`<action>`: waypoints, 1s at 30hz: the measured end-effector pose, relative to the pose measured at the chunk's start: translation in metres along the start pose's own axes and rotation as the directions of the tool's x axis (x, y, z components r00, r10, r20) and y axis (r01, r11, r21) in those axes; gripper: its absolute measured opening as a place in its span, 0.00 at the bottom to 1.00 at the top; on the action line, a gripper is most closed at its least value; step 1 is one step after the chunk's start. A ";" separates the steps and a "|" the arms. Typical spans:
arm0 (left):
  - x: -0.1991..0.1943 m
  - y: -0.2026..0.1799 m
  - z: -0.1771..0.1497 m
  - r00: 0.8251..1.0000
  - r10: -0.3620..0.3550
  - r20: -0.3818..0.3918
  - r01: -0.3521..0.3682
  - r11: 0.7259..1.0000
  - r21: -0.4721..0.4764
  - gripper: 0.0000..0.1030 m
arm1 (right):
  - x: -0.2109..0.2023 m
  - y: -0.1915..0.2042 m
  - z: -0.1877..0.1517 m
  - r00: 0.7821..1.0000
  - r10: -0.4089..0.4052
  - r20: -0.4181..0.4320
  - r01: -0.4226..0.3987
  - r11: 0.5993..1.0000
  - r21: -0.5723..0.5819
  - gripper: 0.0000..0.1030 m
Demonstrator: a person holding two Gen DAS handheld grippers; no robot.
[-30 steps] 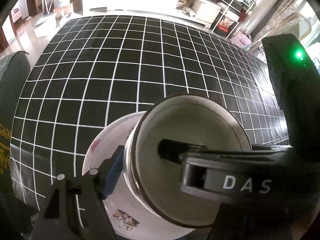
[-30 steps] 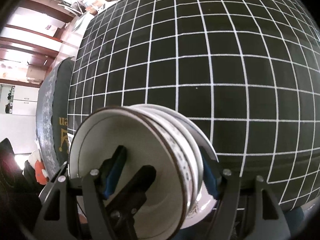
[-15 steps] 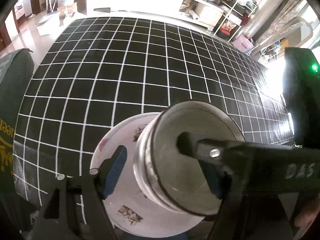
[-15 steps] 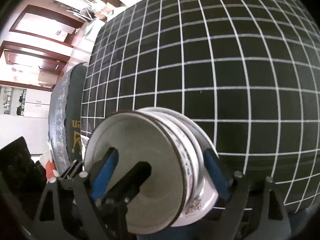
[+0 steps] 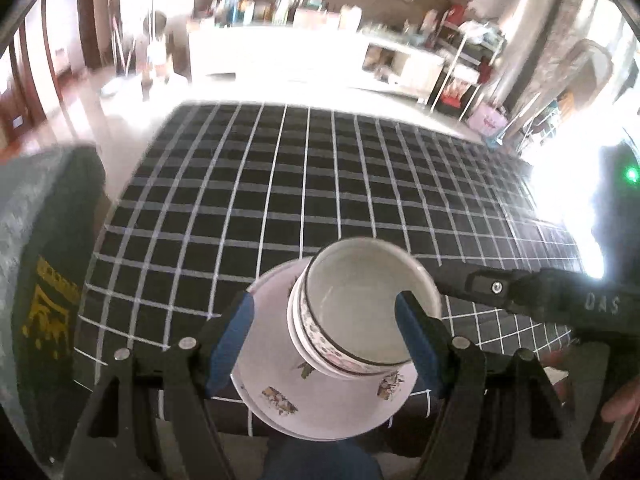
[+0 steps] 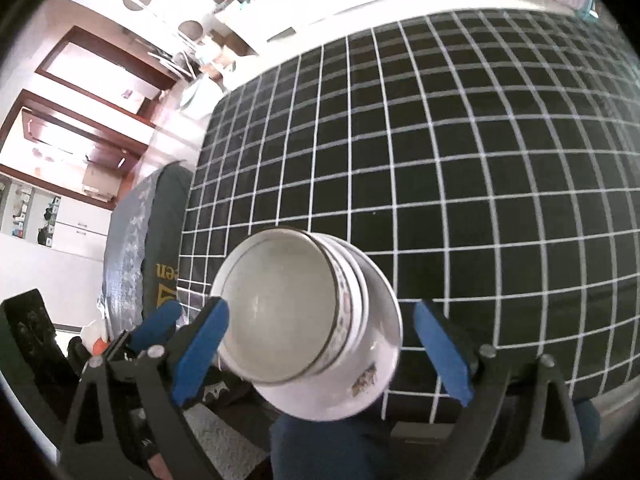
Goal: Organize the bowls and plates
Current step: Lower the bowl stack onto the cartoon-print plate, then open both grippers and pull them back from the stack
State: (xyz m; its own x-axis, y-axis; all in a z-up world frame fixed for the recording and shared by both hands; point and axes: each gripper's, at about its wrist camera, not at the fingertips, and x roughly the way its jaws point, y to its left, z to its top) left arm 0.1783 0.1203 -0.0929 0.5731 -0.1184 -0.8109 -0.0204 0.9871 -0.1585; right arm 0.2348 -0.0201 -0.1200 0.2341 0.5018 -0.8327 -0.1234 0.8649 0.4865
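A stack of white bowls with patterned bands [image 5: 360, 320] sits in a white plate with small floral prints [image 5: 280, 384] at the near edge of the black grid tablecloth [image 5: 320, 184]. My left gripper [image 5: 326, 344] is open, its blue pads wide on either side of the stack, not touching it. In the right wrist view the same bowls [image 6: 280, 312] and plate [image 6: 360, 392] lie between the open blue pads of my right gripper [image 6: 320, 352]. The right gripper's black arm [image 5: 520, 292] shows at the right of the left wrist view.
A grey-green cushioned chair [image 5: 36, 280] with yellow lettering stands at the table's left; it also shows in the right wrist view [image 6: 136, 248]. White cabinets and shelves [image 5: 320, 56] stand beyond the far table edge. Blue-clothed legs [image 6: 328, 448] are below the near edge.
Both grippers have drawn back and up from the stack. The right gripper's finger has come out of the top bowl, and the stack now stands free between open pads.
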 end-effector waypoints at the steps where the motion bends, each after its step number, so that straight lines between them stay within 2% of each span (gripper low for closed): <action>1: -0.009 -0.004 -0.003 1.000 -0.002 0.020 0.001 1.000 0.016 0.68 | -0.007 0.000 -0.003 1.000 0.000 0.017 0.000 1.000 -0.006 0.93; 5: -0.041 -0.019 -0.013 0.996 0.012 0.092 -0.016 0.999 0.044 0.68 | -0.035 0.002 -0.018 0.996 -0.025 0.088 0.028 0.999 -0.038 0.93; 9: -0.070 -0.031 -0.029 0.986 0.019 0.165 -0.030 0.997 0.067 0.68 | -0.066 0.000 -0.042 0.981 -0.065 0.182 0.079 0.994 -0.071 0.93; 11: -0.081 -0.041 -0.041 0.981 0.025 0.190 -0.043 0.995 0.091 0.68 | -0.083 -0.001 -0.056 0.960 -0.108 0.258 0.135 0.987 -0.092 0.93; 13: -0.089 -0.045 -0.054 0.977 0.037 0.209 -0.058 0.994 0.095 0.68 | -0.097 0.002 -0.073 0.929 -0.148 0.339 0.200 0.972 -0.125 0.93; 18: -0.102 -0.055 -0.080 0.966 0.046 0.256 -0.073 0.993 0.097 0.68 | -0.119 0.005 -0.115 0.868 -0.200 0.455 0.322 0.923 -0.209 0.93; 21: -0.114 -0.060 -0.095 0.951 0.057 0.303 -0.092 0.990 0.103 0.71 | -0.125 0.015 -0.138 0.822 -0.228 0.522 0.408 0.875 -0.260 0.94; 22: -0.116 -0.060 -0.099 0.949 0.056 0.311 -0.092 0.990 0.103 0.72 | -0.127 0.016 -0.144 0.814 -0.226 0.535 0.418 0.867 -0.271 0.95; 24: -0.122 -0.062 -0.105 0.944 0.057 0.324 -0.095 0.990 0.103 0.81 | -0.131 0.018 -0.155 0.806 -0.208 0.554 0.418 0.863 -0.284 1.00; 30: -0.130 -0.066 -0.119 0.925 0.090 0.369 -0.139 0.985 0.107 0.89 | -0.138 0.015 -0.171 0.781 -0.195 0.593 0.427 0.860 -0.279 1.00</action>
State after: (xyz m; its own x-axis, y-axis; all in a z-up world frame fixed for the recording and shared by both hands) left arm 0.0078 0.0580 -0.0435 0.8306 0.0191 -0.5565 -0.0118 0.9998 0.0167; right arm 0.0353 -0.0742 -0.0434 0.7787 0.2165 -0.5889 -0.2753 0.9613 -0.0105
